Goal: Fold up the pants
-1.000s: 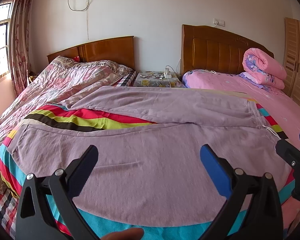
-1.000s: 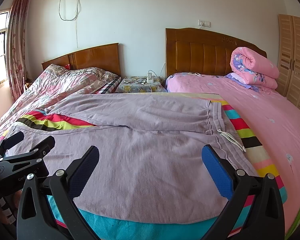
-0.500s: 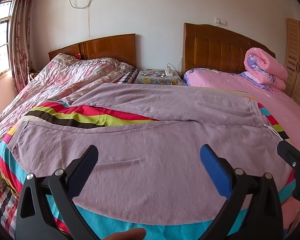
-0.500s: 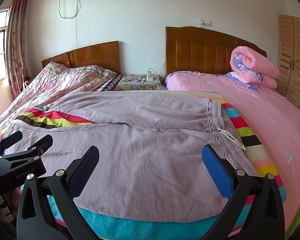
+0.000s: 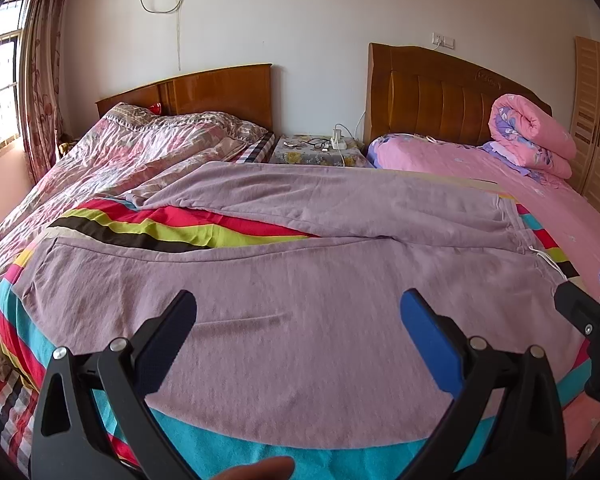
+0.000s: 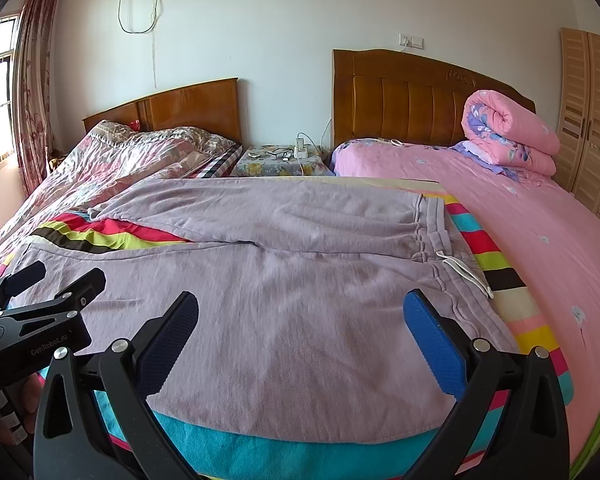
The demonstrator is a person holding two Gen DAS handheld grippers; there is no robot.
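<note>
Lilac pants [image 5: 284,280] lie spread flat on a striped sheet [image 5: 172,228] across the bed. The waistband with its white drawstring [image 6: 466,274] is on the right and the two legs run left, parted in a V. My left gripper [image 5: 298,320] is open and empty above the near leg. My right gripper [image 6: 300,320] is open and empty above the near leg close to the waistband. The pants also fill the right wrist view [image 6: 300,264]. Each gripper shows at the edge of the other's view: the right one [image 5: 592,300], the left one [image 6: 40,284].
A bed with a patterned quilt [image 5: 132,152] lies at the left and a pink bed [image 6: 520,220] with a rolled pink duvet [image 6: 508,136] at the right. A nightstand [image 5: 316,150] with cables stands between them. A wardrobe [image 6: 588,112] is at the far right.
Both grippers have drawn back a little and tilted down, so the beds sit slightly lower in view. The pants have not moved. Both grippers stay open.
</note>
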